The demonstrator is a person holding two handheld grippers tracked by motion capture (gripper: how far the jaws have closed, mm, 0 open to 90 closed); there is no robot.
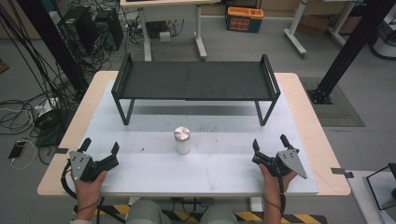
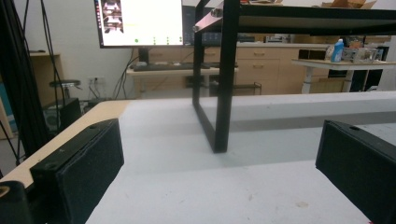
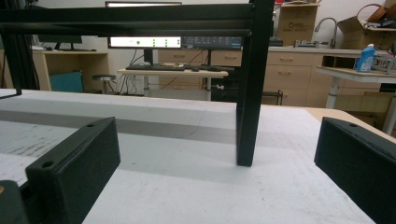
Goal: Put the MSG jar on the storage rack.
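Both tools, left tool (image 1: 100, 148) and right tool (image 1: 270, 142), rested wide open and empty at the counter's (image 1: 140, 172) near edge, flanking the canister (image 1: 182, 140) before the rack (image 1: 196, 80), likely readying a grab

I am working in a lab: black aluminium frame posts (image 1: 352, 44) flank my table (image 1: 308, 116), cables (image 1: 28, 93) sprawl across the grey floor, and desks with a lit monitor (image 2: 140, 22) line the wall.

Open mat around the canister (image 1: 182, 140) — black rack (image 1: 196, 81) blocks behind.
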